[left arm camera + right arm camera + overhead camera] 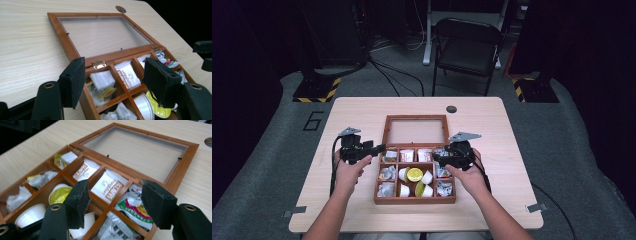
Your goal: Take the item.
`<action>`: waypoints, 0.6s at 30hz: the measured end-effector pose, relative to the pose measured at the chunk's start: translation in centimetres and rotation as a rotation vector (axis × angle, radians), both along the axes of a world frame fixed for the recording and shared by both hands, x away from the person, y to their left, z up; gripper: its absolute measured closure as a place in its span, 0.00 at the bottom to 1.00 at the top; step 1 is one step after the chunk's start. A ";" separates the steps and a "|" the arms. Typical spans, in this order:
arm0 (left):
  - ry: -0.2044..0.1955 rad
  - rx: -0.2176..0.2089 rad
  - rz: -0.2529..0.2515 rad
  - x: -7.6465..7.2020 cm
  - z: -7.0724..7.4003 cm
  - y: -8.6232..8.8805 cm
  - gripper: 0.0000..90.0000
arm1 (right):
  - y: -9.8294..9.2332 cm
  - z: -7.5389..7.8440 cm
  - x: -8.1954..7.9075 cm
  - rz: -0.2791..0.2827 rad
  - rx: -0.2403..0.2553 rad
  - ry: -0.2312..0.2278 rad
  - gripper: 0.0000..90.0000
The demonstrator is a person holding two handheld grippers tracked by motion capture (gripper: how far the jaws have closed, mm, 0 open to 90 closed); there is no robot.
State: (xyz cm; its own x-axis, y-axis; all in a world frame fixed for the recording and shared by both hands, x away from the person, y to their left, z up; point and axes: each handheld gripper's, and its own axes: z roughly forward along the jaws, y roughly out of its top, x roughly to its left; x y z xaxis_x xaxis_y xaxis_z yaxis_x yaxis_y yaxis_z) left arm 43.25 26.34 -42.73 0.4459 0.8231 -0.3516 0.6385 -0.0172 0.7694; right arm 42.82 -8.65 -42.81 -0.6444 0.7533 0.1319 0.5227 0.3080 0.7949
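On table: wooden box [414, 200], glass lid [416, 131] flat open; both grippers released.

A grey "6" on the floor mat [313, 121] left of the table [362, 107]

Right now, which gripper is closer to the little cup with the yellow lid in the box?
It's close, but the right gripper looks nearer, over the box's right compartments. The cup with the yellow lid sits in the middle. The left gripper hovers at the wooden box's left edge.

Dark room, grey carpet [272, 165], black folding chair [467, 47] behind pale table [362, 107]
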 end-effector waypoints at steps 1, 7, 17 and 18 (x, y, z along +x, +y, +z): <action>0.002 -0.001 -0.003 -0.1 -0.1 0.0 0.38 | 0.0 -0.2 -0.2 0.000 -0.005 -0.002 0.43; 0.005 -0.014 -0.005 -0.3 -0.3 -0.1 0.38 | 0.2 -1.0 -0.2 0.027 -0.017 0.005 0.44; -0.017 -0.002 0.019 -1.4 0.0 0.5 0.38 | 1.7 -1.7 -1.0 0.093 -0.042 0.009 0.45; -0.023 -0.002 0.019 -1.4 0.0 0.6 0.38 | 2.0 -1.8 -1.1 0.102 -0.042 0.011 0.45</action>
